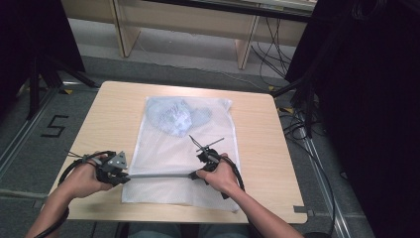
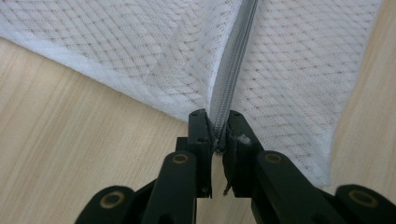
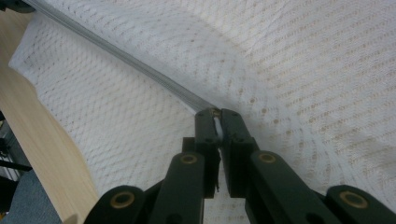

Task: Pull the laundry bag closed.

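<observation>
A white mesh laundry bag (image 1: 218, 129) lies flat on the wooden table (image 1: 257, 148), with a blue-grey garment (image 1: 176, 116) inside its far end. A grey zipper (image 1: 158, 175) runs across the bag near the front edge. My left gripper (image 1: 126, 177) is at the zipper's left end; in the left gripper view the left gripper (image 2: 218, 116) is shut on the zipper (image 2: 233, 60) tape. My right gripper (image 1: 194, 174) sits farther right along the zipper; in the right gripper view the right gripper (image 3: 215, 112) is shut on the small white zipper pull (image 3: 217, 126) where the zipper (image 3: 140, 67) ends.
Bare table (image 2: 70, 140) lies left of the bag. Black stands (image 1: 44, 69) and cables (image 1: 297, 124) crowd the floor around the table. A "5" mark (image 1: 53, 126) is on the floor at the left. Wooden shelving (image 1: 188, 25) stands behind.
</observation>
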The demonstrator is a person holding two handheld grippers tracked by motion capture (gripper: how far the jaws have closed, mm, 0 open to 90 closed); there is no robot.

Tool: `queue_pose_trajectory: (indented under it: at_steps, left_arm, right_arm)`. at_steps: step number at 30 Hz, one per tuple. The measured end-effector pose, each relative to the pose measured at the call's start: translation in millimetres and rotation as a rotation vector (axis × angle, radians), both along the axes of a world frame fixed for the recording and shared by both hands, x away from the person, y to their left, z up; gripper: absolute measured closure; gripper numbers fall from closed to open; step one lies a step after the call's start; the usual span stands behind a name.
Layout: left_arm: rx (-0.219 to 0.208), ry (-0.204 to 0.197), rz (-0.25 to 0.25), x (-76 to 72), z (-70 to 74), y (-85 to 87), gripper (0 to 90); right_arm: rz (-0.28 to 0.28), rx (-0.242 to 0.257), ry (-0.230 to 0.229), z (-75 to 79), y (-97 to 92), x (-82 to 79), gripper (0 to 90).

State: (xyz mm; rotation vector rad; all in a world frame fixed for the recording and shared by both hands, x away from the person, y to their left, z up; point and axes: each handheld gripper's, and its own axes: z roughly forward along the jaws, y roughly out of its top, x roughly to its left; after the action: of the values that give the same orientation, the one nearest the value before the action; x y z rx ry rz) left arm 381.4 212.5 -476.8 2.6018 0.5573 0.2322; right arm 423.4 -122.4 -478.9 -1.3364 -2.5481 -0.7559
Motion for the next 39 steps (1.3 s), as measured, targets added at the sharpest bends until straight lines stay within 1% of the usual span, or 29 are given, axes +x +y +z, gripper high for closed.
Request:
queue_pose_trajectory:
  at_steps: [1,2,4,5,8,10,11,12,14,15,16,17,19,20,21,22,23,24,26,28,29,30,31,33,35,36,37,38,39]
  left_arm:
    - [-0.005,0.0,0.004,-0.3,-0.2,0.0,81.9]
    - [-0.003,-0.001,0.004,-0.2,-0.1,0.2,81.9]
    - [0.002,-0.006,-0.003,0.2,0.3,0.5,81.9]
    - [0.002,-0.006,-0.003,0.2,0.3,0.4,81.9]
    - [0.001,0.0,0.001,-0.2,0.2,-0.2,81.9]
    - [0.0,0.0,0.003,-0.4,0.3,-0.2,81.9]
    - [0.0,0.0,0.002,-0.4,0.5,-0.2,81.9]
    - [-0.001,0.0,0.003,-0.4,0.7,-0.1,81.9]
    - [-0.006,0.001,0.006,-0.6,0.6,-0.4,81.9]
    - [-0.007,0.002,0.005,-0.6,0.5,-0.5,81.9]
    - [-0.004,0.003,0.004,-0.5,0.5,-0.6,81.9]
    - [-0.006,0.003,0.005,-0.5,0.3,-0.6,81.9]
    - [-0.006,0.004,0.005,-0.6,0.4,-0.6,81.9]
    - [-0.008,0.005,0.007,-0.6,0.4,-0.7,81.9]
    - [-0.01,0.005,0.007,-0.7,0.5,-0.7,81.9]
    - [-0.007,0.006,0.006,-0.6,0.6,-0.7,81.9]
    - [-0.009,0.007,0.007,-0.6,0.5,-0.8,81.9]
    - [-0.011,0.008,0.006,-0.7,0.5,-0.9,81.9]
    - [-0.014,0.008,0.01,-0.6,0.1,-1.1,81.9]
    - [-0.011,0.007,0.009,-0.3,0.3,-0.7,81.9]
    - [-0.009,0.005,0.007,-0.1,0.4,-0.6,81.9]
    - [-0.013,0.008,0.011,-0.3,0.3,-0.5,81.9]
    - [-0.007,0.0,0.003,0.2,0.7,-0.2,81.9]
    - [-0.02,0.009,0.017,-0.2,0.2,-0.1,81.9]
    - [-0.018,0.009,0.016,-0.1,0.4,0.0,81.9]
    - [-0.016,0.006,0.013,0.1,0.5,0.1,82.0]
    - [-0.014,0.002,0.007,0.4,1.0,0.4,82.0]
    - [-0.016,0.011,0.016,-0.1,1.0,0.7,82.0]
    - [-0.019,0.009,0.017,-0.1,1.2,0.8,82.0]
  right_arm:
    - [0.032,0.014,-0.051,-2.9,-2.0,2.2,87.1]
    - [0.019,0.016,-0.04,-2.6,-2.3,1.5,87.1]
    - [0.02,0.015,-0.04,-3.1,-4.2,2.0,87.1]
    - [0.025,0.018,-0.061,-4.6,-5.4,3.0,87.1]
    - [-0.013,-0.009,-0.007,-1.8,-7.0,0.8,87.1]
    - [-0.018,-0.001,0.002,-2.1,-7.9,0.1,87.1]
    - [-0.01,-0.005,-0.017,-3.1,-9.6,1.0,87.1]
    - [0.009,0.009,-0.034,-4.7,-11.1,2.5,87.1]
    - [0.003,0.022,-0.034,-5.0,-12.2,2.0,87.1]
    - [0.004,0.015,-0.029,-4.6,-13.3,2.1,87.1]
    - [0.017,0.019,-0.041,-5.4,-14.2,2.8,87.1]
    - [0.002,0.017,-0.023,-4.2,-13.8,1.7,87.1]
    - [0.004,0.016,-0.032,-5.0,-15.1,2.3,87.1]
    - [-0.009,0.014,-0.011,-3.6,-14.7,1.2,87.1]
    - [0.003,0.02,-0.032,-4.9,-16.1,2.0,87.1]
    - [-0.005,0.022,-0.027,-5.0,-16.3,1.7,87.1]
    - [-0.023,0.013,0.004,-3.2,-15.8,0.1,87.0]
    - [-0.002,0.026,-0.031,-5.6,-17.4,1.9,87.1]
    - [-0.009,0.019,-0.026,-5.0,-18.3,1.5,87.1]
    - [0.006,0.023,-0.042,-6.0,-20.4,2.8,87.1]
    - [-0.016,0.02,-0.015,-4.1,-20.0,1.3,87.1]
    - [0.0,0.019,-0.047,-5.8,-21.5,2.9,87.1]
    - [-0.014,0.018,-0.031,-4.9,-21.5,1.9,87.1]
    - [-0.014,0.016,-0.025,-4.8,-22.9,2.1,87.1]
    - [-0.02,0.018,-0.019,-4.3,-23.9,1.6,87.0]
    - [-0.019,0.02,-0.021,-4.5,-24.5,1.8,87.0]
    - [-0.01,0.018,-0.04,-5.7,-25.5,2.8,87.0]
    - [-0.029,0.026,-0.022,-4.9,-25.1,1.2,87.1]
    - [-0.025,0.017,-0.016,-4.1,-25.9,1.3,87.0]
